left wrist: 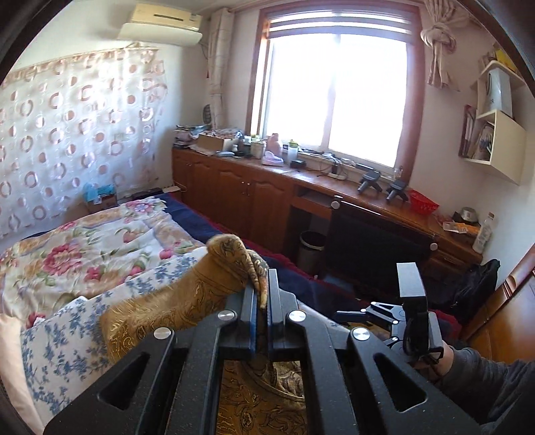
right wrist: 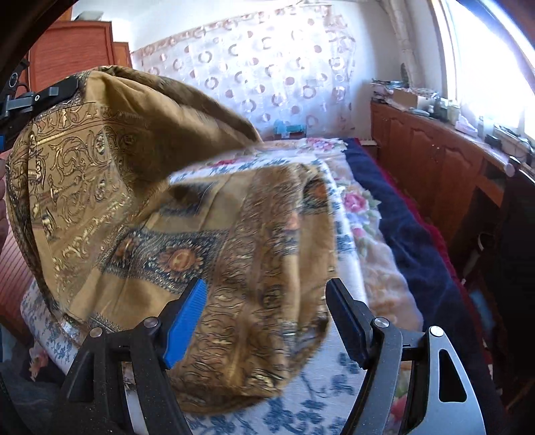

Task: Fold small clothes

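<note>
Gold cloth in left claw

Blown-out daylight from the window; fisheye-bent edges, right view motion-blurred

A home bedroom. Bed under a floral quilt, wall air conditioner, tied-back curtain beside a bright window. Long wooden cabinets cluttered with household odds and ends.
</note>
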Available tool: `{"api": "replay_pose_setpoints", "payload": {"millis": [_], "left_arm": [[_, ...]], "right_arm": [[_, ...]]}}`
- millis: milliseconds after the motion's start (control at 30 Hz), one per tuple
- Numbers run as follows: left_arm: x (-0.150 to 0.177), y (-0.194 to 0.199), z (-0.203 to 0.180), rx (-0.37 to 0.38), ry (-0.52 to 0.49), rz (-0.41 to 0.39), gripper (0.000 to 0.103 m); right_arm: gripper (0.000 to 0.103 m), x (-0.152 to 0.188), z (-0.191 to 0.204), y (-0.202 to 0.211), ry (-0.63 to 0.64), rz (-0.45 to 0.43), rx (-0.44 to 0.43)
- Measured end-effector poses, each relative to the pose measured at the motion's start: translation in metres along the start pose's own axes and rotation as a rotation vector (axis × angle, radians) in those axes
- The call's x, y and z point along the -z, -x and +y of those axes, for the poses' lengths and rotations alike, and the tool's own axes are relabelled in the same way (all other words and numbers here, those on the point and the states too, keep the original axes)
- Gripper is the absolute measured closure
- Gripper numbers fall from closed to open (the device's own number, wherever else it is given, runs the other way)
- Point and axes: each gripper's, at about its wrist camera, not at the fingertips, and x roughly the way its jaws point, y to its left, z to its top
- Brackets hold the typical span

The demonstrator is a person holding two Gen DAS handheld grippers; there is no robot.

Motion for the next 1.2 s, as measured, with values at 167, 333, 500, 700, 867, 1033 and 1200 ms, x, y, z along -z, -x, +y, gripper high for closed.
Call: {"api": "replay_pose_setpoints", "payload": {"millis": [167, 333, 500, 700, 867, 1033, 1200], "left_arm": [[0.008, -0.031, -0.001, -0.03, -0.009, 0.09, 0.083], [0.014, -0.032, 0.004, -0.038, 0.013, 0.091, 0.056], [0.024, -0.025, 0.011, -0.084, 0.003, 0.1, 0.049], [0.04, -0.02, 0.025, -0.115, 0.023, 0.1, 0.024], [0.056, -0.019, 0.036, -0.17, 0.04, 0.103, 0.024], [0.066, -0.015, 0.05, -0.205, 0.082, 0.102, 0.024], [0.076, -0.01, 0.059, -0.228, 0.1, 0.1, 0.024]], "right_arm": [[0.028, 0.006, -0.008, -0.007, -0.037, 0.022, -0.011], [0.028, 0.008, -0.007, -0.008, -0.037, 0.028, -0.004], [0.028, -0.001, -0.009, -0.002, -0.033, 0.016, 0.004], [0.028, -0.009, -0.002, -0.001, -0.005, 0.002, 0.017], [0.028, -0.02, 0.002, -0.001, 0.031, -0.008, 0.025], [0.028, -0.035, 0.01, -0.005, 0.063, -0.022, 0.026], [0.028, -0.047, 0.014, -0.007, 0.077, -0.04, 0.01]]}}
